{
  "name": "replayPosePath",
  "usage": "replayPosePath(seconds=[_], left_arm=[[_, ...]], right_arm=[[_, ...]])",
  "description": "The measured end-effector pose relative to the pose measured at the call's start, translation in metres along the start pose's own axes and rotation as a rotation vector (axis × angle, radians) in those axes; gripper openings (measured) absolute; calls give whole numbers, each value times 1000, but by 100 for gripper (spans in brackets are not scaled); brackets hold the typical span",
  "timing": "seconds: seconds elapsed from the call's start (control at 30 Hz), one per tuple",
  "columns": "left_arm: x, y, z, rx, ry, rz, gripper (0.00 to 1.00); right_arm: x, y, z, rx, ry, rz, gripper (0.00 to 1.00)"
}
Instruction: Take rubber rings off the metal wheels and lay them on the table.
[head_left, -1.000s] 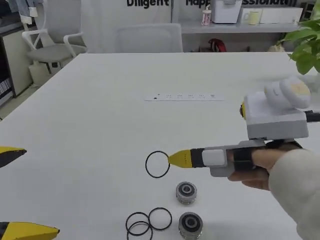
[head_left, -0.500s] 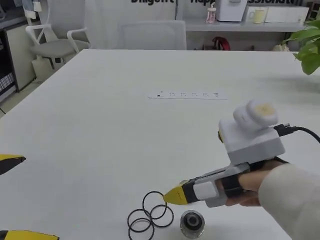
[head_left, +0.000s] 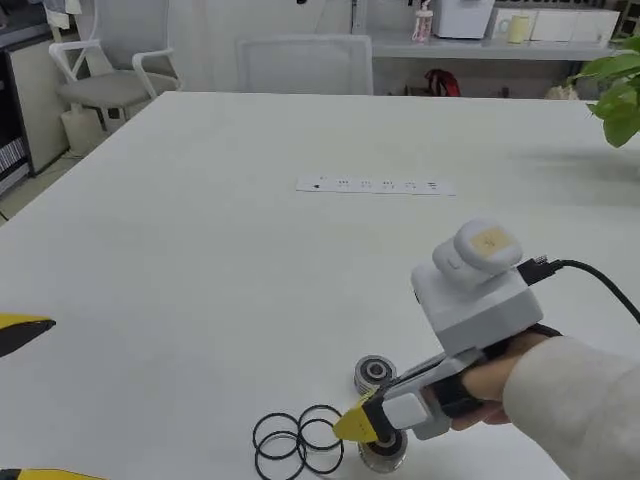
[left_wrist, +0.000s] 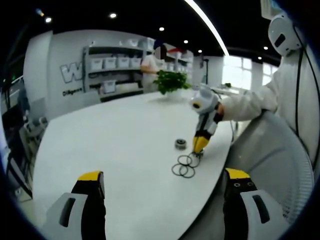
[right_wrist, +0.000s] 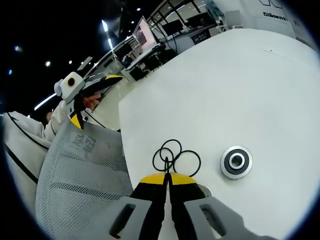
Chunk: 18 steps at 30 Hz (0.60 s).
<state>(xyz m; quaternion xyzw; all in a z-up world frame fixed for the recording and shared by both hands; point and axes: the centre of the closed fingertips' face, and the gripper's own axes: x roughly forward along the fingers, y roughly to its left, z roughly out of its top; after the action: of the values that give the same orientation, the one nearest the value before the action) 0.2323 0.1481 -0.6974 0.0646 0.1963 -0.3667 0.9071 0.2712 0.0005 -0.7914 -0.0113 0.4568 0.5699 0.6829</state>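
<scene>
Several black rubber rings (head_left: 298, 441) lie overlapping on the white table (head_left: 250, 250) near its front edge. My right gripper (head_left: 357, 426) rests at the pile's right side, its yellow jaws shut on one rubber ring (right_wrist: 163, 161) that lies among the others. One metal wheel (head_left: 374, 373) stands just behind the gripper, and a second wheel (head_left: 384, 453) is partly hidden beneath it. In the right gripper view, the free wheel (right_wrist: 236, 162) sits to the right of the rings. My left gripper (left_wrist: 164, 176) is open and empty, well away at the left (head_left: 30, 400).
A printed white strip (head_left: 375, 186) lies at mid-table. A potted plant (head_left: 618, 90) stands at the far right, and chairs (head_left: 305, 64) line the far edge. A mesh chair back (right_wrist: 80, 175) is close to the table's near edge.
My right gripper has carried the ring from mid-table back toward me and lowered it onto the pile of rings beside the wheels. The left gripper has stayed put.
</scene>
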Motion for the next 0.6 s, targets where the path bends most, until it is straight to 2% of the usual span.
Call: replayPosePath(seconds=[0.13, 0.23, 0.47, 0.6], left_arm=[[0, 0, -1, -1, 6, -2, 100], [0, 1, -2, -1, 6, -1, 100], [0, 2, -6, -5, 18, -1, 100], [0, 0, -7, -1, 28, -2, 100]], right_arm=[[2, -9, -5, -39, 27, -53, 0], [2, -9, -6, -38, 34, -53, 0], [0, -14, -1, -34, 9, -74, 0], [-1, -15, -2, -45, 17, -87, 1]])
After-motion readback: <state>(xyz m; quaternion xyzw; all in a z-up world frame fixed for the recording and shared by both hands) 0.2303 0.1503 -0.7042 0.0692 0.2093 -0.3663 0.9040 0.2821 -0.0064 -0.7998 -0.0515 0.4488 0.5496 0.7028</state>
